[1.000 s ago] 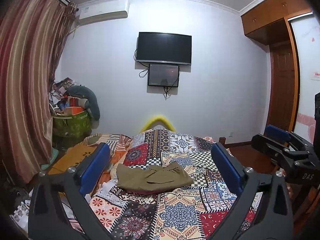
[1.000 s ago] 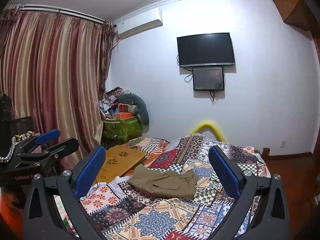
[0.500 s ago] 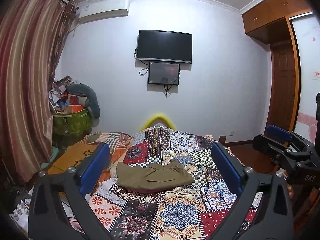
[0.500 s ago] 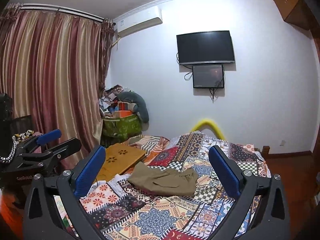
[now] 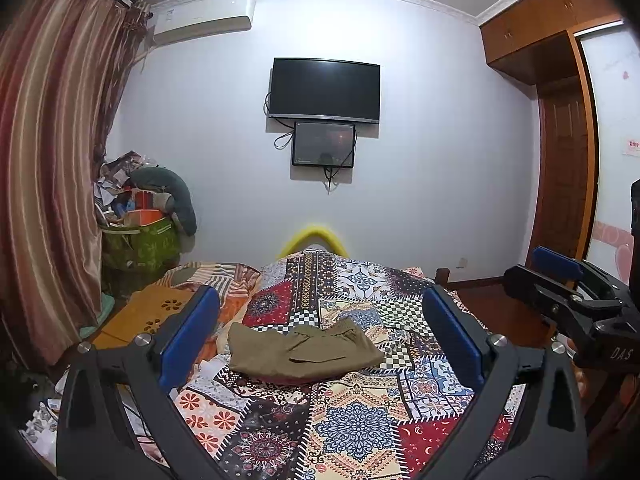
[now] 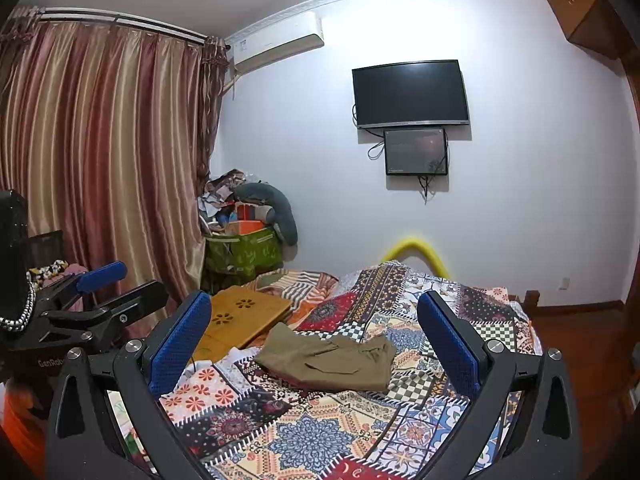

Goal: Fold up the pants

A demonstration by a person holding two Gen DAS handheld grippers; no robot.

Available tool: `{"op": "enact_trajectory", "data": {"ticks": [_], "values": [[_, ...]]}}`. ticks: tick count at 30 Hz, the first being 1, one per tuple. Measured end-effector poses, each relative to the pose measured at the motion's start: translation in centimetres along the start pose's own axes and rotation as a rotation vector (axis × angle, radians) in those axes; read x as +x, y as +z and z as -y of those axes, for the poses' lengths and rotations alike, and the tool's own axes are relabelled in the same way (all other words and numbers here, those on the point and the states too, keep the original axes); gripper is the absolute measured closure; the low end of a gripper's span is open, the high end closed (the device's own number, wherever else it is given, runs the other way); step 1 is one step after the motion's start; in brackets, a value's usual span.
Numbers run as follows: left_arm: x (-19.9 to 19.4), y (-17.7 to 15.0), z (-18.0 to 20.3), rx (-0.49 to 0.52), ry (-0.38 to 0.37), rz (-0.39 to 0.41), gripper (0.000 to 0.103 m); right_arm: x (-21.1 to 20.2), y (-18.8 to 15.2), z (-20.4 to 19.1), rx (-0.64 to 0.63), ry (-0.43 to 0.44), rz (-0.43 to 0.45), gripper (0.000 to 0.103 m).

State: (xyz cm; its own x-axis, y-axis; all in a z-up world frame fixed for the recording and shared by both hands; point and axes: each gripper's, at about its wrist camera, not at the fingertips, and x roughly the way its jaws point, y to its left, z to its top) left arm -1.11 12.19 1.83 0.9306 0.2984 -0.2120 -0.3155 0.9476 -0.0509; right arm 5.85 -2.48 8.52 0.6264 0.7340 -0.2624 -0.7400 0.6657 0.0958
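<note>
Even indoor light, brightest on white wall (image 6: 320, 128) around television (image 6: 410, 94); soft shadows. Strong fisheye bending, dark vignette at corners. Focus sharp.

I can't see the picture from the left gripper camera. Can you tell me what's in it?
Olive-green pants lie folded in a small bundle on a colourful patchwork bedspread. The left gripper is open and apart from them, with the right gripper at the right edge. A dark TV hangs on the far wall.
</note>
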Motion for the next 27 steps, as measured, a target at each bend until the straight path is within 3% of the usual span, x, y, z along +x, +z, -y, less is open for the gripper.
{"op": "enact_trajectory", "data": {"ticks": [27], "values": [[0.04, -0.26, 0.78, 0.027, -0.031, 0.010, 0.001, -0.14, -0.03, 0.42, 0.011, 0.005, -0.002, 0.000]]}}
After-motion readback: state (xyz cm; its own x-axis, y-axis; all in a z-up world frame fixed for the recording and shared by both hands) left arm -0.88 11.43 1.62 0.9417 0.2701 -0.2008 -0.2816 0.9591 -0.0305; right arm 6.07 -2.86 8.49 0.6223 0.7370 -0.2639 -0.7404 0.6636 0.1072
